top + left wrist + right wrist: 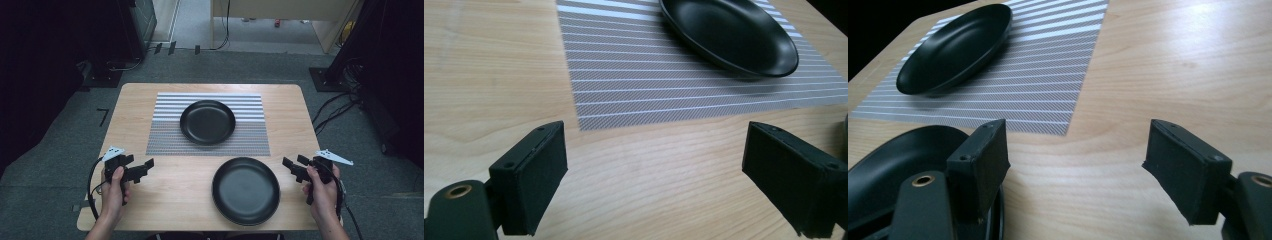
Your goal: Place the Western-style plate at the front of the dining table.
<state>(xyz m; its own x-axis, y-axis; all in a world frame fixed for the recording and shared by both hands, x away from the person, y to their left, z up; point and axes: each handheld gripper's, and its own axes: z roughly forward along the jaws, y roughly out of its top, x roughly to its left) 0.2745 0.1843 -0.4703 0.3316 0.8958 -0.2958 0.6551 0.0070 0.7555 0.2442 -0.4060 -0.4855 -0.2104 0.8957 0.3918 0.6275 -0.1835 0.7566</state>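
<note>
Far black plate (207, 122) sits on the striped mat (207, 124), nothing in it. Near black plate (246, 190) rests on the bare worktop (170, 195), likewise holding nothing. Left tool (144, 167) and right tool (291, 167) both gape wide, gripping nothing.

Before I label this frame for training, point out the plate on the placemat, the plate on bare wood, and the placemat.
Plate on the placemat (207, 121), high view, centre.
Plate on bare wood (245, 190), high view, centre.
Placemat (170, 140), high view, lower left part.

Even overhead light brightens the table (150, 200), surroundings fall dark, and close gripper views look slightly soft.
</note>
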